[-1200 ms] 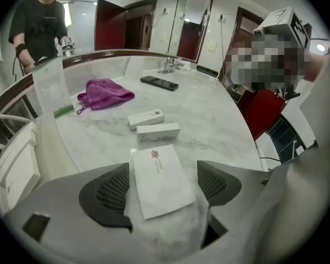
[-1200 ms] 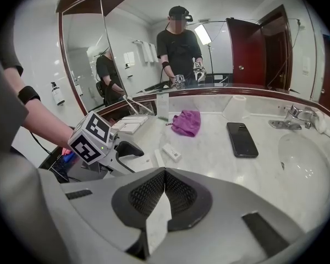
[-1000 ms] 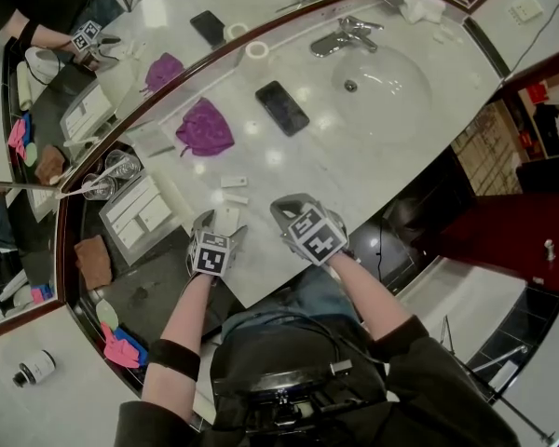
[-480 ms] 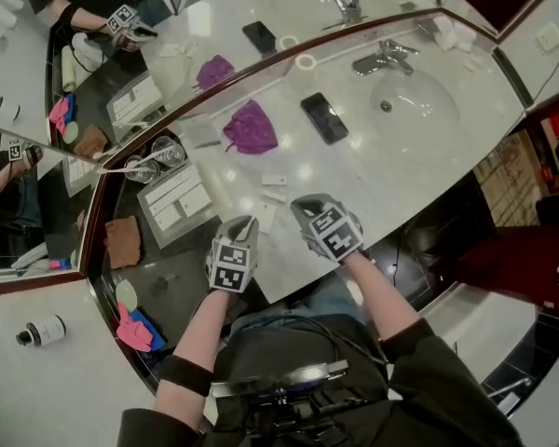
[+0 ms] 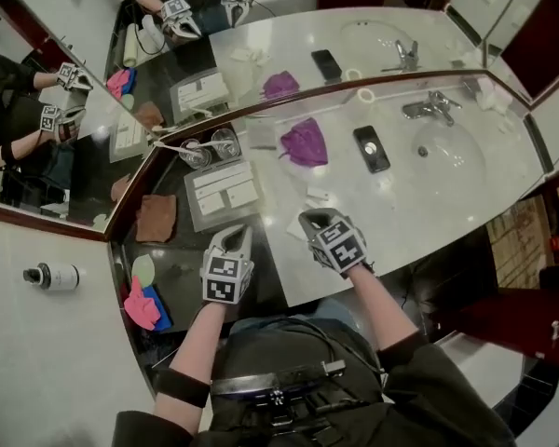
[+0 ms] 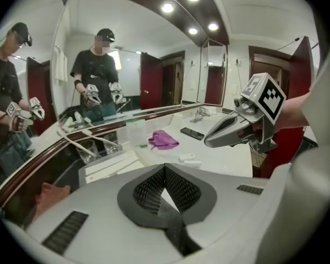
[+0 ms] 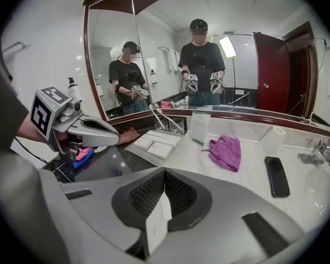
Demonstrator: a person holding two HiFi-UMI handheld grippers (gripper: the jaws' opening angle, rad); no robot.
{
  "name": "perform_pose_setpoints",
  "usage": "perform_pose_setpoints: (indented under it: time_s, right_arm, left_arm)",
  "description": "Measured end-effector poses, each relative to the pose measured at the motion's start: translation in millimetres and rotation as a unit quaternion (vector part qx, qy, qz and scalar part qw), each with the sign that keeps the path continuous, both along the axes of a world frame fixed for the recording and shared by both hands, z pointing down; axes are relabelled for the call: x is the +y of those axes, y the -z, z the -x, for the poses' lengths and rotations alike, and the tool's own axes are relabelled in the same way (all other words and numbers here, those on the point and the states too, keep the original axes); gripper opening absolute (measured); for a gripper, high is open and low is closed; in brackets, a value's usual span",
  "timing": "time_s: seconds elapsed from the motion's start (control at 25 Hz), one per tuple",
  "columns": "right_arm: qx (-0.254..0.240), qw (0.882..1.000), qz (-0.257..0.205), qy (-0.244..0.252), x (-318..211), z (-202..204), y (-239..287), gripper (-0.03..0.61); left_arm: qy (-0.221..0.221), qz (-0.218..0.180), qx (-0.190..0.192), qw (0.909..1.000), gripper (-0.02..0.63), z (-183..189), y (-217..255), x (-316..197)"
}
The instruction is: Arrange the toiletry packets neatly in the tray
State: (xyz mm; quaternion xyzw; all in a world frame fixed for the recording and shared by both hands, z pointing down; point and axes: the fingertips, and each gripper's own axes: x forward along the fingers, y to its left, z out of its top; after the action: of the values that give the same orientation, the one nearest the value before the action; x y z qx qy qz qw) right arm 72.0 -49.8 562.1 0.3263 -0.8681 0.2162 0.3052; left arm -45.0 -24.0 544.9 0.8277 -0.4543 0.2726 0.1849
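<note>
The grey tray (image 5: 194, 214) stands on the dark counter and holds several flat white packets; it also shows in the left gripper view (image 6: 107, 166) and the right gripper view (image 7: 157, 142). My left gripper (image 5: 238, 234) hangs just in front of the tray. Its jaws have just been closing and are now shut, with a thin white sliver of packet (image 6: 168, 198) pinched between the pads. My right gripper (image 5: 309, 219) hovers over the marble, shut on a white packet (image 7: 157, 224). Two small white packets (image 5: 317, 194) lie loose on the marble beyond it, and another white packet (image 5: 296, 227) shows beside its tips.
A purple cloth (image 5: 305, 142), a black phone (image 5: 371, 148) and the sink (image 5: 447, 152) with its tap lie further right. Two glasses (image 5: 210, 147) stand behind the tray. A brown cloth (image 5: 156, 217) and pink and blue items (image 5: 144, 305) lie to the left. Mirrors line the back.
My left gripper rose off the marble, where it stood open around a white packet, swung left towards the tray and shut. My right gripper shifted along with it, still shut.
</note>
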Motion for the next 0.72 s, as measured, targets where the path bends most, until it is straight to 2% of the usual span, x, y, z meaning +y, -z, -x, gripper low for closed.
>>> perform_pose_setpoints:
  time_s: [0.16, 0.4, 0.56, 0.72]
  right_arm:
    - [0.003, 1.0, -0.007, 0.028, 2, 37, -5, 0.017]
    - [0.002, 0.998, -0.009, 0.065, 8, 86, -6, 0.017]
    - [0.003, 0.997, -0.002, 0.073, 12, 104, -5, 0.017]
    - [0.01, 0.997, -0.002, 0.078, 12, 113, -9, 0.017]
  left_arm:
    - [0.069, -0.011, -0.013, 0.9975, 0.002, 65, -2, 8]
    - [0.159, 0.006, 0.019, 0.987, 0.002, 141, -4, 32]
    - [0.182, 0.004, 0.02, 0.983, 0.0, 168, 2, 39]
    - [0.177, -0.013, 0.0, 0.9841, 0.0, 178, 4, 37]
